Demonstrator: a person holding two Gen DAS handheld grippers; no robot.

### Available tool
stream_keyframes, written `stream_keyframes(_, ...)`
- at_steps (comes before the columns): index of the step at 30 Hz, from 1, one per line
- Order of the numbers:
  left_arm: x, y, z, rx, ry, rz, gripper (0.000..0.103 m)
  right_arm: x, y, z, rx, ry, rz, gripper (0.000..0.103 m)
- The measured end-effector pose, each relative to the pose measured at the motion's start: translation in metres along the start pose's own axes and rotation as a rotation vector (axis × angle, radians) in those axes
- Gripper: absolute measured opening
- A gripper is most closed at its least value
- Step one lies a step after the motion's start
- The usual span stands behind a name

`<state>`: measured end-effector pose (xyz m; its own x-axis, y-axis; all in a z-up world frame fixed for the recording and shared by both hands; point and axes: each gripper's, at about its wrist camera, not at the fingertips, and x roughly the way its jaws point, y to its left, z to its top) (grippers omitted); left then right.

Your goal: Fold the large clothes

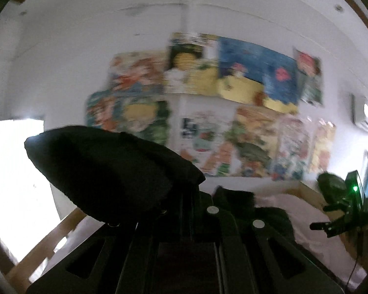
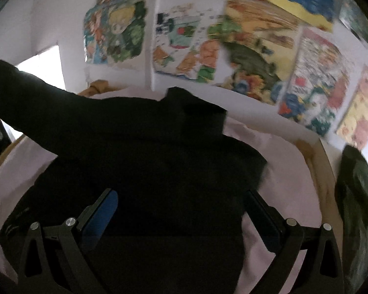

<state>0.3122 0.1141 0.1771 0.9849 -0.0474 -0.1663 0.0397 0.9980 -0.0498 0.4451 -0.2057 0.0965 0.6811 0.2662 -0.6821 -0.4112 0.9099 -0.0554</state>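
A: The black garment (image 2: 144, 152) lies spread over the pale pink sheet (image 2: 277, 152) of a bed with a light wooden frame (image 2: 323, 166). One sleeve runs up and off toward the left edge of the right wrist view.

B: And the right gripper (image 2: 181, 210), what are its fingers doing?

A: They stand wide apart, one with a blue pad (image 2: 103, 218) on the left and the other dark on the right. The dark cloth lies between and below them, but neither pad presses on it. Nothing is gripped there.

B: The left gripper (image 1: 196, 191)?

A: Its fingers are closed together on a fold of the same black garment (image 1: 105, 169). The cloth bulges up and to the left of the closed tips in the left wrist view, lifted off the bed and dark against the bright window (image 1: 12, 171).

B: Can the grippers see each other?

A: In the left wrist view the right gripper (image 1: 316, 226) shows at the far right, with a green light (image 1: 354, 188) glowing on its body. More of the garment lies crumpled on the sheet between the two.

B: What is behind the bed?

A: A white wall covered with colourful comic posters (image 2: 252, 56), blurred in both views. A dark green bundle (image 2: 355, 196) sits at the right edge of the bed; I cannot tell what it is.
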Motion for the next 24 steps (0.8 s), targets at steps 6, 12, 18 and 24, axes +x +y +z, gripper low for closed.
stream_keyframes(6,0.065,-0.08,0.005,0.086,0.073,-0.075,0.002,0.009,-0.064,-0.026,0.184,-0.065,0.09,0.103)
stream_keyframes(12,0.128,-0.153,-0.017,0.21,0.161,-0.169,0.002,0.013,-0.127,-0.031,0.401,-0.103,0.1,0.103)
stream_keyframes(18,0.195,-0.215,-0.074,0.297,0.294,-0.252,0.002,0.015,-0.177,-0.041,0.546,-0.166,0.135,0.103)
stream_keyframes(24,0.256,-0.24,-0.13,0.262,0.432,-0.313,0.002,0.043,-0.211,-0.067,0.681,-0.143,0.189,0.103)
